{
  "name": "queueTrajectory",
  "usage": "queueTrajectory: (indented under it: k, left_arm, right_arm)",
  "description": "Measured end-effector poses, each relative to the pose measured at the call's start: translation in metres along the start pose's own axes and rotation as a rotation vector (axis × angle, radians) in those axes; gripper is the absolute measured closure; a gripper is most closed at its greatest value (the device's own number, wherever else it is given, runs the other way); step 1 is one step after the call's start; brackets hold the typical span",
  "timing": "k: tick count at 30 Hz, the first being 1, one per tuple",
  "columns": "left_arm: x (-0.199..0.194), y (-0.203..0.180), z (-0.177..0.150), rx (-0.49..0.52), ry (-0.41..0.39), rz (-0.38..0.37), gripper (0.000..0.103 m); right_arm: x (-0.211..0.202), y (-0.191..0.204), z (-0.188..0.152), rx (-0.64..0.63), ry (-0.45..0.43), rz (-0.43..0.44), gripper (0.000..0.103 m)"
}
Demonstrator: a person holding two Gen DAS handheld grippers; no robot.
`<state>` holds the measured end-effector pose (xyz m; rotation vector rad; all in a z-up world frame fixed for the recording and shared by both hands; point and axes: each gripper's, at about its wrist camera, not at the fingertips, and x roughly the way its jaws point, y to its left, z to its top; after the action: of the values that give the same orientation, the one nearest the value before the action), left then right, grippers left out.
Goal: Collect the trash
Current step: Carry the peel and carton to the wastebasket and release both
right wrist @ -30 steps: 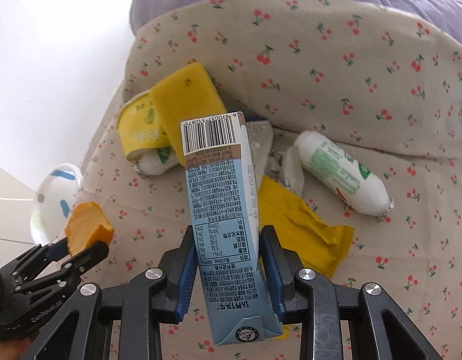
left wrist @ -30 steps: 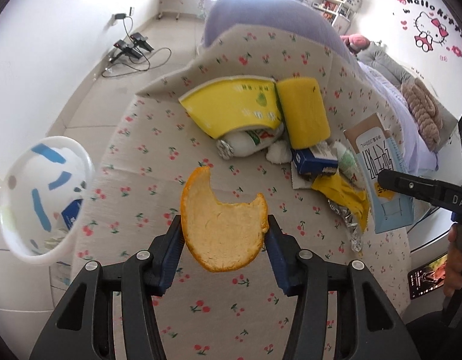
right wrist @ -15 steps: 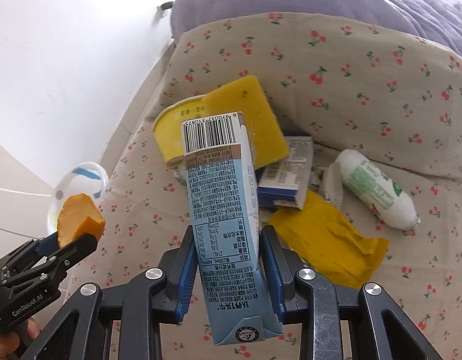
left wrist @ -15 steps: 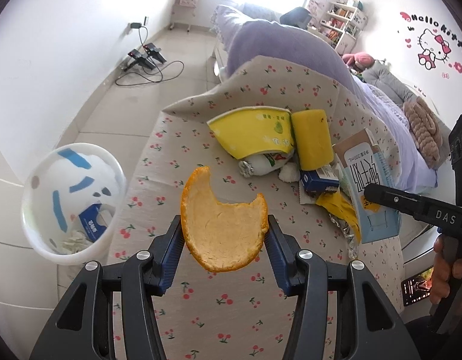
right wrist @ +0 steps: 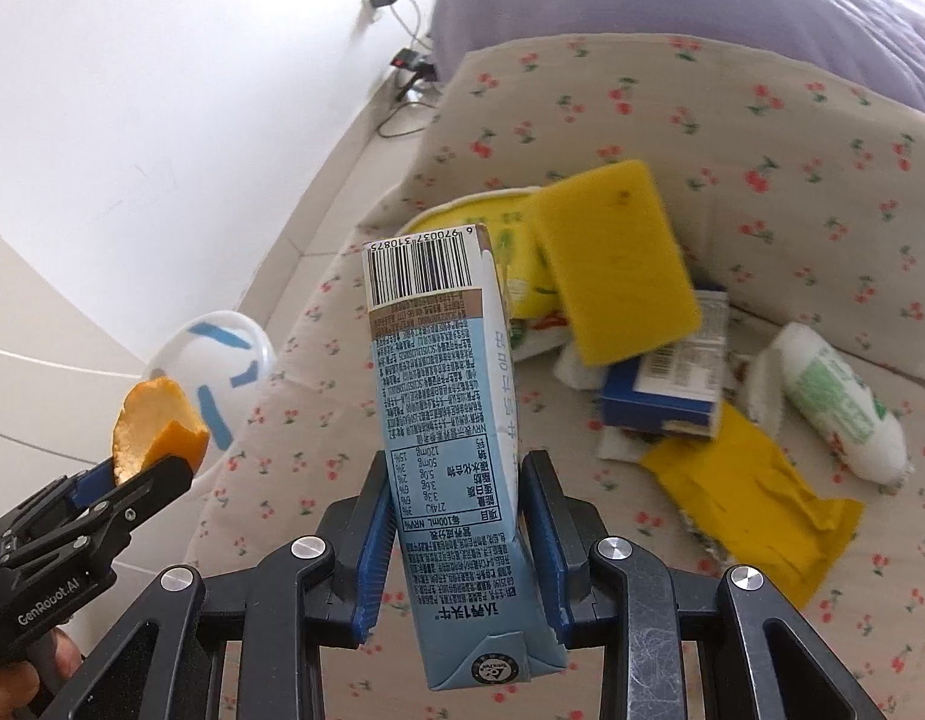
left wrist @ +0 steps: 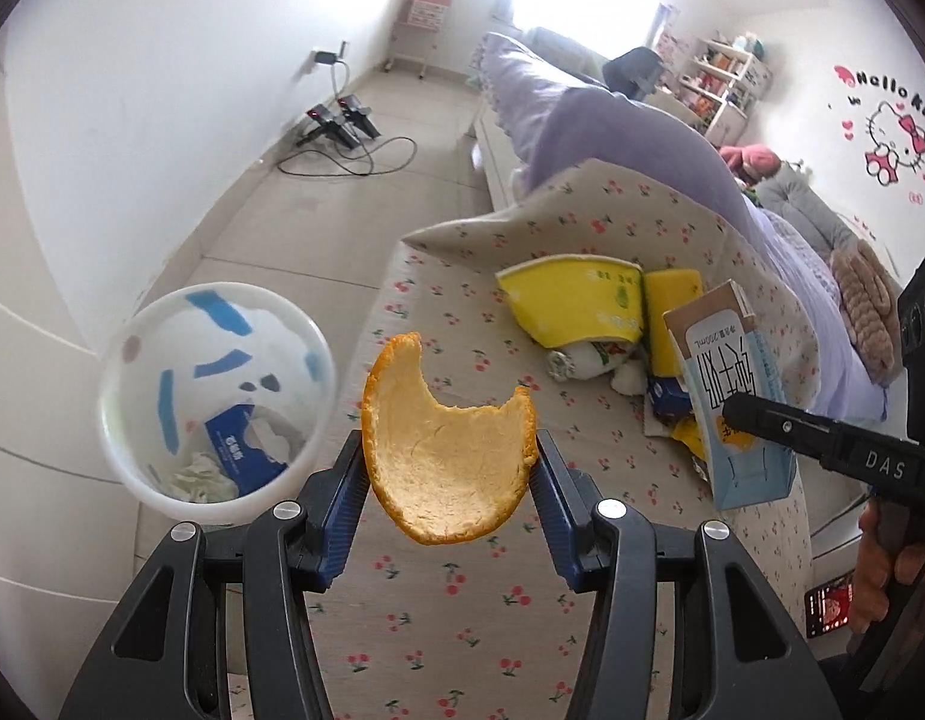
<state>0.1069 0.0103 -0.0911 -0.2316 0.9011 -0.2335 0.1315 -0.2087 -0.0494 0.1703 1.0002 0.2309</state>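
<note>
White bin (left wrist: pixel 219 396) on floor, left: blue packet (left wrist: pixel 240 450), crumpled tissue inside. Left tool (left wrist: pixel 447 468) pinching orange peel (left wrist: pixel 447 444); right tool (right wrist: pixel 459 531) pinching milk carton (right wrist: pixel 447 420) above bed.

A lilac duvet (left wrist: pixel 612 138) covers the bed; chargers and black cables (left wrist: pixel 348 138) sprawl on the tiled floor (left wrist: pixel 294 228) by the wall

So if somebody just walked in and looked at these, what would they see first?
Probably the big orange peel, pinched in the left gripper right in the middle of its view. Next, the blue milk carton clamped in the right gripper, barcode end pointing away. Then the white bin on the floor beside the cherry-print bed cover, and the yellow sponge on the trash pile.
</note>
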Motion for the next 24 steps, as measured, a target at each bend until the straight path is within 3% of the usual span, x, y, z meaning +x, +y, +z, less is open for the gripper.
queueTrajectory:
  k: [15,24]
  left_arm:
    - [-0.006,0.051,0.003,-0.114,-0.026,0.059,0.048]
    - [-0.006,0.101,0.007,-0.239,-0.057,0.093,0.048]
  right_arm:
    - [0.033,0.055,0.008,-0.055,0.042,0.061,0.066]
    - [0.068,0.091,0.014,-0.081,0.078,0.109,0.066]
